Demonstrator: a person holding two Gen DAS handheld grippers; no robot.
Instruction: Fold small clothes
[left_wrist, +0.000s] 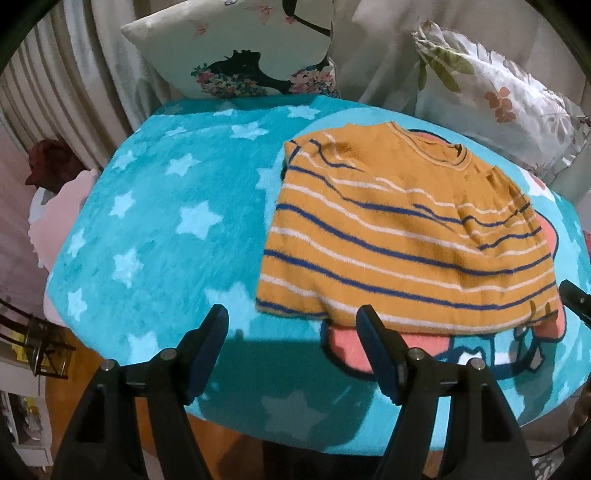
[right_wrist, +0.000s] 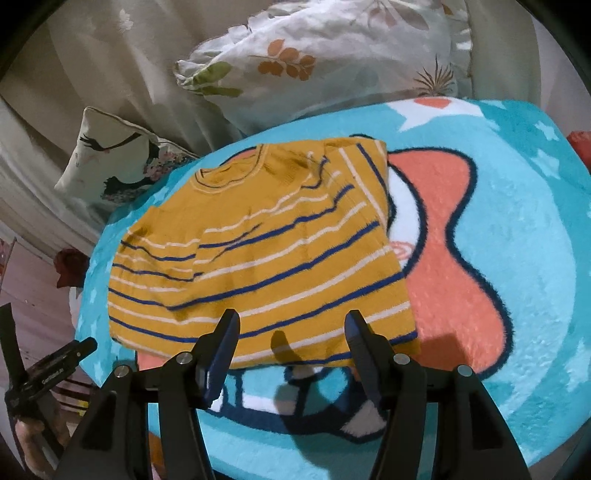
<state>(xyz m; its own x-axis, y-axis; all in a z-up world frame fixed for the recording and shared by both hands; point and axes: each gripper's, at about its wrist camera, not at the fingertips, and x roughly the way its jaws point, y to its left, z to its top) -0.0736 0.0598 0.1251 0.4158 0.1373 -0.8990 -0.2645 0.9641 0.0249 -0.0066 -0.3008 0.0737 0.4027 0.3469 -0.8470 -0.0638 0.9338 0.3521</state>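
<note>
Mustard striped sweater (left_wrist: 406, 236) flat, sleeves folded in, on turquoise blanket (left_wrist: 166, 206)

Both cameras ride low behind their own fingers and look forward and down across a turquoise star blanket (left_wrist: 166, 206).

The left wrist view sits off the near left of the striped yellow sweater (left_wrist: 406, 236), facing toward the pillows behind, with the sweater right of centre.

The right wrist view sits closer, at the sweater's (right_wrist: 258, 258) near hem, which falls between its fingers.

Both share the sweater, the blanket (right_wrist: 517, 258), the leaf-print pillow (left_wrist: 498, 96) (right_wrist: 332, 55) and the lady-print cushion (left_wrist: 240, 48) (right_wrist: 110, 162).
</note>
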